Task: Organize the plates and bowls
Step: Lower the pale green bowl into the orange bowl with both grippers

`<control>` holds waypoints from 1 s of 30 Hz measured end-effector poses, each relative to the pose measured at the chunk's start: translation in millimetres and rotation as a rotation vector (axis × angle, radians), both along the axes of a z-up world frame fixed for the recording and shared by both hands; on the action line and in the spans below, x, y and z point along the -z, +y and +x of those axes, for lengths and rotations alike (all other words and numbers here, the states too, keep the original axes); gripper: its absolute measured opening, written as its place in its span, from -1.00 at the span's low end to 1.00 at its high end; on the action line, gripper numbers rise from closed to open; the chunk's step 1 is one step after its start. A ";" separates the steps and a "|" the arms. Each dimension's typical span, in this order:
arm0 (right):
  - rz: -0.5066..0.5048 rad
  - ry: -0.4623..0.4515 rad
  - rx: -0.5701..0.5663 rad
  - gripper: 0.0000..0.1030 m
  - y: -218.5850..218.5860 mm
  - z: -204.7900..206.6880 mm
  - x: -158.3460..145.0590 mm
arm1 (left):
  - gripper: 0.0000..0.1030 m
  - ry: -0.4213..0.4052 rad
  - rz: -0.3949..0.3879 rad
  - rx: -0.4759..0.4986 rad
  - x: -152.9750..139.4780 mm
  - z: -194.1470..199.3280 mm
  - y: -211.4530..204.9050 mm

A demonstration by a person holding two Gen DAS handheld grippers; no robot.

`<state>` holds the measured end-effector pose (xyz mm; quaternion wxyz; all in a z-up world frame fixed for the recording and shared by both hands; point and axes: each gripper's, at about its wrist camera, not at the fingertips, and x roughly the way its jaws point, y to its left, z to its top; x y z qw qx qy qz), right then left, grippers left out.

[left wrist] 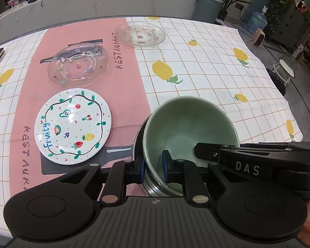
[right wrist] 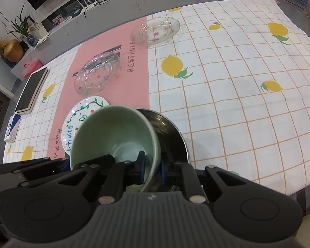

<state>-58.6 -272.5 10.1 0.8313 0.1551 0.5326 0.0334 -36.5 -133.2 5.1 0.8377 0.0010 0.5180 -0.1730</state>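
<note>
A green ceramic bowl (left wrist: 188, 128) sits tilted inside a steel bowl (left wrist: 139, 142) at the near edge of the table. My left gripper (left wrist: 154, 168) is shut on the near rims of both bowls. My right gripper (right wrist: 153, 170) is shut on the green bowl's rim (right wrist: 155, 144), with the steel bowl (right wrist: 171, 136) behind it. A white "Fruity" plate (left wrist: 73, 125) lies to the left on a pink placemat (left wrist: 126, 95). Two clear glass plates lie farther back, one on the mat (left wrist: 78, 67) and one at its far edge (left wrist: 140, 34).
The table has a white checked cloth with lemons (left wrist: 206, 66). A dark book (right wrist: 31, 91) and a blue-white box (right wrist: 11, 129) lie at the table's left side. The table's right edge (right wrist: 299, 186) is close to my right gripper.
</note>
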 end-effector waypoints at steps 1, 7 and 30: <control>0.000 0.002 0.000 -0.74 -0.1 -0.1 0.7 | -0.65 0.001 0.002 0.001 0.5 0.1 -0.3; 0.002 0.013 0.003 -0.74 -0.9 -0.4 5.7 | -0.65 -0.011 0.033 0.014 2.3 -1.8 -5.3; 0.017 0.001 0.003 -0.72 -5.8 -2.8 6.6 | -0.61 0.002 0.003 0.018 1.1 -2.1 0.3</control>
